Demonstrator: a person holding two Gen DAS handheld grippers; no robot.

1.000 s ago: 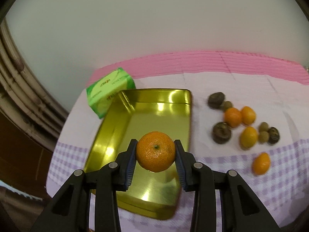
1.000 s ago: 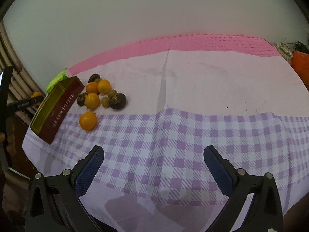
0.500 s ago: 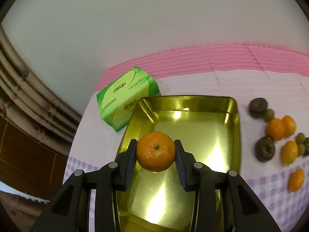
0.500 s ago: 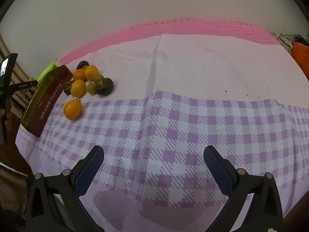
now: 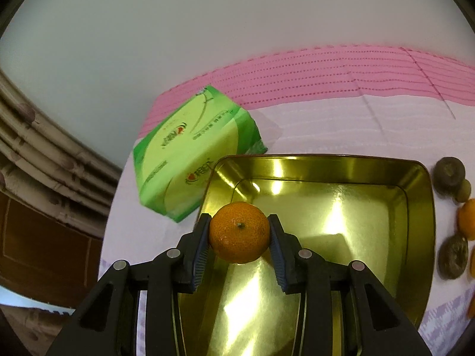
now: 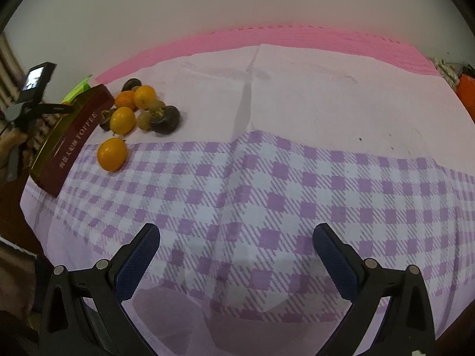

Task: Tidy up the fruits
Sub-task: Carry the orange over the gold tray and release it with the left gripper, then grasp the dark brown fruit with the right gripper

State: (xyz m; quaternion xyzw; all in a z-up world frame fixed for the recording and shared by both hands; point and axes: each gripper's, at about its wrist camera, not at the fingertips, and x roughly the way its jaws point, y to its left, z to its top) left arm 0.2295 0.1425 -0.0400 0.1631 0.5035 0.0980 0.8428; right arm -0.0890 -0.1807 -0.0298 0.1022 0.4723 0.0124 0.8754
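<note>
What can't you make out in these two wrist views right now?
- Tin floor under the held orange: left wrist view, hidden by fruit and left gripper.
- Fruit pile: left wrist view, cut off at right edge.
- Green packet: right wrist view, mostly behind the tin.
- Small greenish fruits: too small to identify.

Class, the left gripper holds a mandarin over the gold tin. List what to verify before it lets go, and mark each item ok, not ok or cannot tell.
1. Mandarin clamped between the left gripper's pads: ok.
2. Mandarin over the tin's opening: ok, though near its left wall.
3. Tin floor free of other things: ok.
4. Mandarin low enough to drop gently: cannot tell.
5. Right gripper open, away from the tin: ok.
6. Green packet outside the tin: ok.
</note>
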